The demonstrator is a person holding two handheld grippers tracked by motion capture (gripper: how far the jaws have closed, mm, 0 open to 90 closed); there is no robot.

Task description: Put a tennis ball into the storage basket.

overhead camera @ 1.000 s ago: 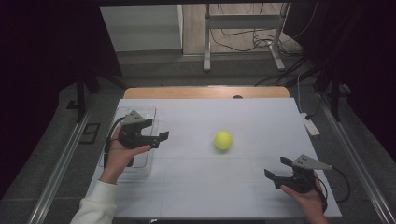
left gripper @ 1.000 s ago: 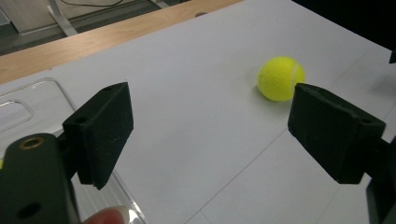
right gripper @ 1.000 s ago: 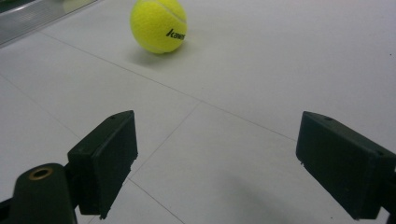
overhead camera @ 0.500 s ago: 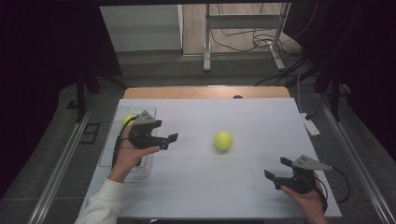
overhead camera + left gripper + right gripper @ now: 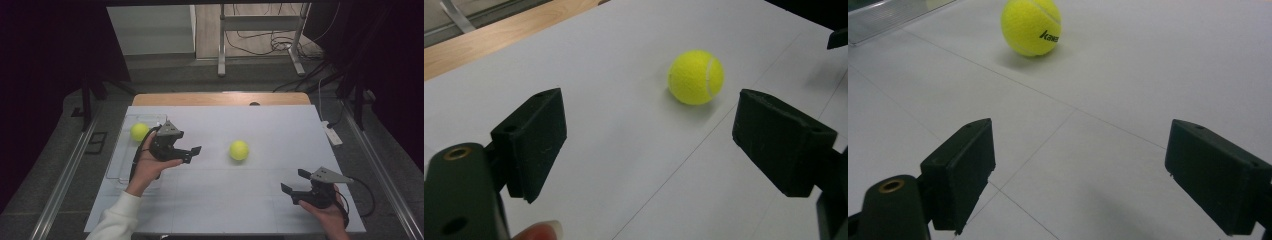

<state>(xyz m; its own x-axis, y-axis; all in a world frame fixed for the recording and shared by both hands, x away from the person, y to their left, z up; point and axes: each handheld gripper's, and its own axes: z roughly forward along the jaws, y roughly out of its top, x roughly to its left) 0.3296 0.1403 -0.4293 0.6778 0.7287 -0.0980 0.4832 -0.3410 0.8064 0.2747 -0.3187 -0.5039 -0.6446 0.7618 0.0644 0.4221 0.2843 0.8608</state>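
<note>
1. While its jaws stand spread and empty, the left gripper [image 5: 192,152] points at the ball [image 5: 239,150] lying mid-table, near but apart.
2. Spread too, the right gripper [image 5: 295,181] waits well apart.
3. Nudged by one jaw first, the ball would likely roll away.

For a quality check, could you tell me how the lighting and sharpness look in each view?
High view: table evenly lit, surroundings dark. Left gripper view: tennis ball sharp with a soft shadow, a fingertip at the bottom edge blurred. Right gripper view: ball's print legible, no glare.
</note>
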